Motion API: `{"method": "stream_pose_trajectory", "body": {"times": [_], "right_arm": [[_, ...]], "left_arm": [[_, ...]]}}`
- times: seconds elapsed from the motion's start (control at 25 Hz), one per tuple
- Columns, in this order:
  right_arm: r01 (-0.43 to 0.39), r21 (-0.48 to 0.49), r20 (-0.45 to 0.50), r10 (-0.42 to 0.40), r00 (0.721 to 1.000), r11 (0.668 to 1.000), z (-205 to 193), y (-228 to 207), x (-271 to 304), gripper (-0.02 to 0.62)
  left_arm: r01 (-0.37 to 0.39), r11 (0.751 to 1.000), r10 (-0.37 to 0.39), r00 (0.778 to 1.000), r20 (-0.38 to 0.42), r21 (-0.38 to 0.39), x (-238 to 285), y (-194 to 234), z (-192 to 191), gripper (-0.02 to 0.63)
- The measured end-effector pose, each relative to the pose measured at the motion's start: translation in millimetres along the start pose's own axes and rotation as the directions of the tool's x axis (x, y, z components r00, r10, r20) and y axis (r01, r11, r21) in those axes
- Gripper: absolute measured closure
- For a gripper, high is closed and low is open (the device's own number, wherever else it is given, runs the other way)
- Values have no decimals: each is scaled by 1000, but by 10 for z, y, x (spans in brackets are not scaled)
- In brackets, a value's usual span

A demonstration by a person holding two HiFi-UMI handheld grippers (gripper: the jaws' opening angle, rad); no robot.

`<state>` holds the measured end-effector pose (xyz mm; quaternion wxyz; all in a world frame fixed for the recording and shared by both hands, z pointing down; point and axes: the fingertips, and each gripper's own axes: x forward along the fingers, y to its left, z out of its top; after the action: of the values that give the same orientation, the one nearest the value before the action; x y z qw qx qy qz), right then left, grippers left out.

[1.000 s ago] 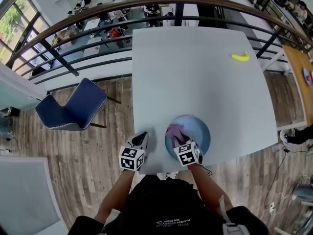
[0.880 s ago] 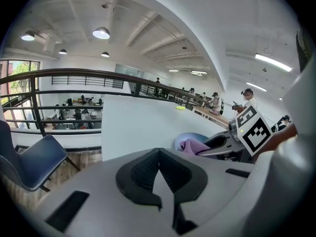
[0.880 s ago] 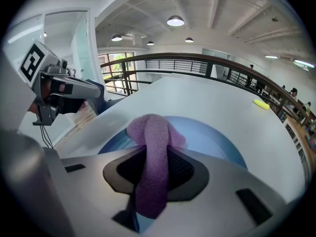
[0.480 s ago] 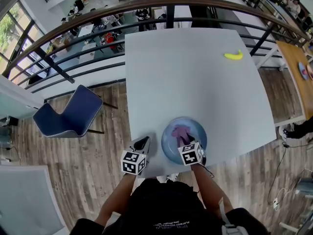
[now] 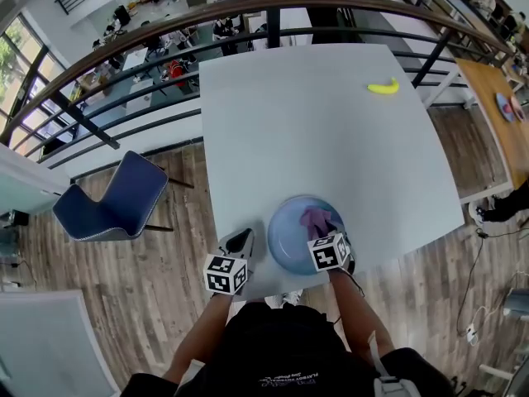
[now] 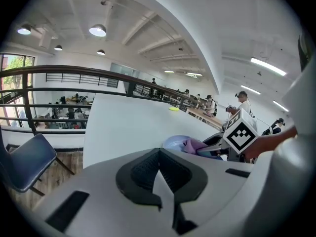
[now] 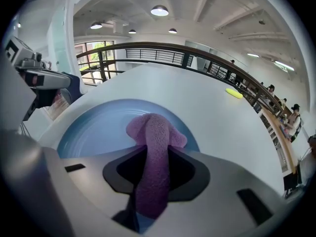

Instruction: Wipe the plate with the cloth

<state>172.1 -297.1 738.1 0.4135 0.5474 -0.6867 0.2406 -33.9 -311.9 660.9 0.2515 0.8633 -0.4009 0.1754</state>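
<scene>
Off the table's left edge a blue chair [image 5: 111, 195] is standing on the wooden floor; at the near left corner of the white table [image 5: 331, 122] the left gripper [image 5: 240, 240] is waiting with its jaws pressed together on nothing, just beside the plate's left rim and apart from it; the plate [image 5: 283, 236] is sitting close to the near edge, nearer the left corner than the right; the cloth [image 5: 315, 217] is lying on the plate's right half, and the right gripper [image 5: 324, 231] is clamping it between its jaws; near the far right corner a yellow banana-like thing [image 5: 382, 87] is lying alone. The likeliest trouble is waiting in the plate itself; nothing is steadying it, so a firm stroke toward the person could be sending it over the near edge; the pinch is also taking only a narrow fold, which could be slipping free and leaving hard jaw tips scraping the surface. The plate is looking round, shallow, pale blue and glossy, with no dirt showing; the cloth is looking purple, nubbly and towel-like, bunching into a soft lump beyond the jaws.
</scene>
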Motion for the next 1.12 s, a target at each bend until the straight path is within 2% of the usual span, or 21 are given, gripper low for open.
{"method": "stream_pose_trajectory", "body": {"times": [0.28, 0.48, 0.84, 1.12], "right_arm": [[37, 6, -11, -37, 999, 999, -25, -95, -21, 483], [35, -7, 26, -35, 999, 999, 63, 7, -106, 483], [-131, -78, 105, 139, 985, 988, 287, 768, -294, 478], [-185, -126, 71, 194, 978, 975, 200, 1119, -289, 477]], "left_arm": [[24, 1000, -24, 1000, -1, 3, 81, -133, 12, 594], [22, 1000, -22, 1000, -8, 8, 63, -153, -11, 594], [7, 1000, -7, 1000, -16, 2, -2, -135, -70, 594], [-1, 1000, 1, 1000, -5, 2, -23, -132, -45, 594]]}}
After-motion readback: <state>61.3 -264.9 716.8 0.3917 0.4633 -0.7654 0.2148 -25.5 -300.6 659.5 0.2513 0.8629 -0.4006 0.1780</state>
